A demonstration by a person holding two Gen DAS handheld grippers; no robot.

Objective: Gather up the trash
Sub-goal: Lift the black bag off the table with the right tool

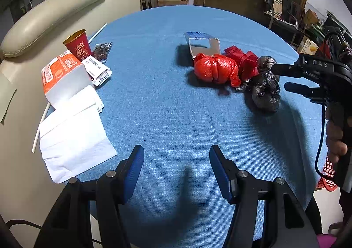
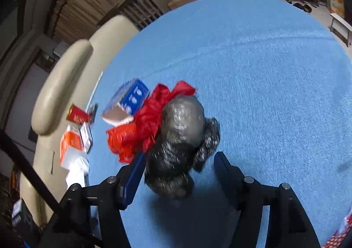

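Right hand-held gripper point(image 2: 178, 160) stands wide, straddling the black bag point(image 2: 176, 144) on the counter point(image 2: 264, 72); red bag point(image 2: 140, 131) touching at ten o'clock. Left hand-held gripper point(image 1: 176, 155) wide, empty. Black bag judged light, soft, slippery: grip the knotted neck.

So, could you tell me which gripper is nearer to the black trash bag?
Right. The right gripper is open around the black trash bag, which sits between its fingers. The left gripper is open over bare tablecloth, well short of the bag.
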